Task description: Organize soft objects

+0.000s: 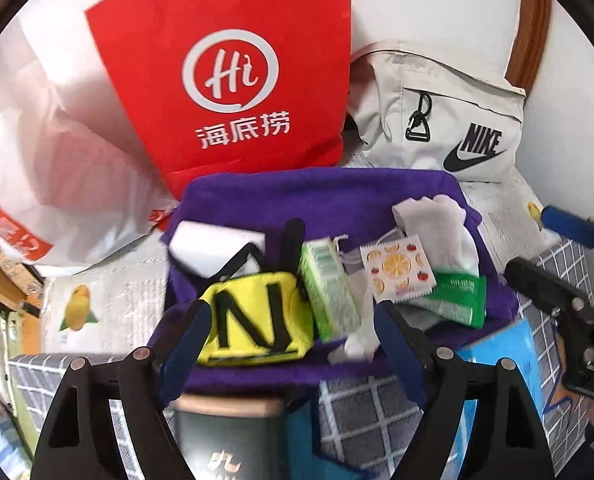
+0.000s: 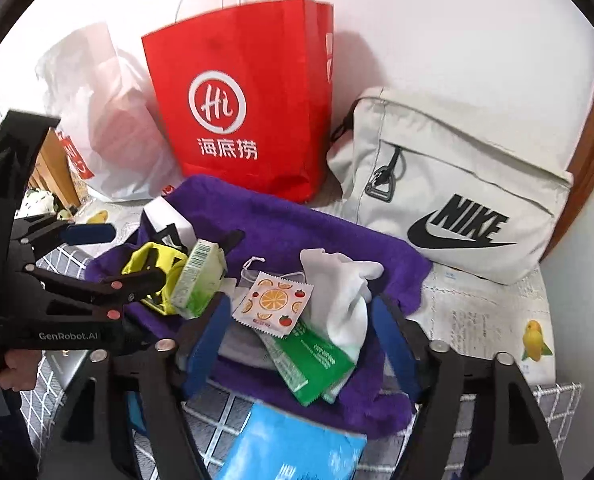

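A crumpled purple fleece towel [image 1: 329,196] lies spread on the patterned tabletop [image 2: 481,312] and carries the loose soft things. On it sit 1 yellow fabric pouch with black "N" lettering [image 1: 257,316], 1 white foam block [image 1: 213,248] behind the pouch, 1 pale green tissue pack [image 1: 329,288] leaning just beside the pouch, 1 square sachet printed with orange slices [image 2: 273,300], 1 white sock [image 2: 345,300] draped over 2 green foil packets [image 2: 309,360], and a small drawstring mesh pouch [image 2: 253,276] partly under the sachet.

Behind the towel stand 3 bags: 1 red paper carrier bag with a white "Hi" logo [image 2: 245,100], 1 white plastic bag [image 2: 105,120] to its left, and 1 pale grey Nike shoulder bag [image 2: 457,200] to its right; their contents cannot be seen.

The left gripper [image 1: 293,344] hovers spread wide over the yellow pouch, grasping nothing. The right gripper [image 2: 301,340] is likewise spread apart above the sachet and packets, empty.
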Action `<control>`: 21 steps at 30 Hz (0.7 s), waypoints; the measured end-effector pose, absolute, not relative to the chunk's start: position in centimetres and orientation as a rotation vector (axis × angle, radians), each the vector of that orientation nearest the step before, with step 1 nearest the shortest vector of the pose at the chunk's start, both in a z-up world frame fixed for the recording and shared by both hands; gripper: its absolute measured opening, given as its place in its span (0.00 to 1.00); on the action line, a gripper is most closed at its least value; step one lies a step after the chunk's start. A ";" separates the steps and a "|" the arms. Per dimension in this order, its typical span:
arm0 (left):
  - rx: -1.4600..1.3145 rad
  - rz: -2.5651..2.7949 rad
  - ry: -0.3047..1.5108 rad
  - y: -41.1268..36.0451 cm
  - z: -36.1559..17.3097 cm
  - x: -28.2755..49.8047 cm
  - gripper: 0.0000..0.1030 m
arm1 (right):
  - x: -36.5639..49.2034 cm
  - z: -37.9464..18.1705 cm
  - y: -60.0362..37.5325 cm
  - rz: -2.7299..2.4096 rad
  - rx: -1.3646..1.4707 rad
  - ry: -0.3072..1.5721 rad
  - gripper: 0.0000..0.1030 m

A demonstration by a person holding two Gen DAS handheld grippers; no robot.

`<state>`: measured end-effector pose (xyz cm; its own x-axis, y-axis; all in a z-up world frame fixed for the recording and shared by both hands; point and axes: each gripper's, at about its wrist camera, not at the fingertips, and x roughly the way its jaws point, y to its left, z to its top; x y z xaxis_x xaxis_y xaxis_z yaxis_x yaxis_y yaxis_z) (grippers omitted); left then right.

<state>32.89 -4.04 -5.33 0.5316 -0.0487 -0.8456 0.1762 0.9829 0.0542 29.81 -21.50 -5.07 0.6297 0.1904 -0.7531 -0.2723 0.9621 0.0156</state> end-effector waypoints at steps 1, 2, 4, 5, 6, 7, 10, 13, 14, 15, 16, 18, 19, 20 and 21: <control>0.137 -0.133 0.997 -3.9 -5.0 32.1 0.80 | 29.2 -4.7 -21.5 0.259 -0.103 0.842 0.75; 0.130 -0.131 0.994 -3.7 -4.7 31.4 0.81 | 28.6 -4.5 -21.5 0.255 -0.098 0.838 0.76; 0.108 -0.137 0.985 -3.3 -4.2 29.7 0.82 | 27.4 -4.1 -21.5 0.255 -0.079 0.836 0.77; 0.095 -0.140 0.981 -3.0 -3.9 28.7 0.83 | 26.7 -4.0 -21.5 0.253 -0.067 0.836 0.77; 0.086 -0.137 0.978 -2.7 -3.7 27.8 0.84 | 26.0 -4.0 -21.5 0.251 -0.057 0.836 0.79; 0.080 -0.131 0.976 -2.7 -3.5 27.3 0.84 | 25.3 -4.0 -21.4 0.250 -0.050 0.837 0.80; 0.042 -0.101 0.964 -1.7 -2.9 24.8 0.84 | 22.8 -4.1 -21.0 0.245 -0.026 0.841 0.83; 0.023 -0.093 0.959 -1.1 -2.3 22.4 0.84 | 20.5 -4.1 -20.5 0.238 -0.021 0.850 0.84; 0.021 -0.090 0.947 -1.1 -2.1 21.6 0.84 | 19.6 -4.0 -20.3 0.231 -0.022 0.849 0.85; 0.023 -0.081 0.935 -1.0 -1.8 20.4 0.84 | 18.8 -3.8 -20.2 0.225 -0.024 0.848 0.87; 0.024 -0.077 0.929 -1.0 -1.7 19.6 0.84 | 18.0 -3.7 -20.1 0.217 -0.026 0.847 0.88; 0.020 -0.078 0.918 -1.0 -1.3 17.8 0.84 | 16.3 -3.3 -19.8 0.206 -0.030 0.839 0.90; 0.019 -0.079 0.911 -1.0 -1.1 16.8 0.84 | 15.4 -3.2 -19.7 0.201 -0.030 0.835 0.91; 0.017 -0.078 0.902 -1.0 -1.0 15.8 0.84 | 14.5 -3.0 -19.7 0.197 -0.027 0.833 0.91; 0.017 -0.073 0.889 -1.0 -0.8 14.7 0.87 | 13.8 -2.8 -19.6 0.193 -0.023 0.829 0.92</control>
<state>14.68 -1.03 -0.81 0.6279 -0.0570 -0.7762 0.0708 0.9974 -0.0160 13.76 -19.61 -2.83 0.6589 0.1619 -0.7346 -0.1798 0.9822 0.0551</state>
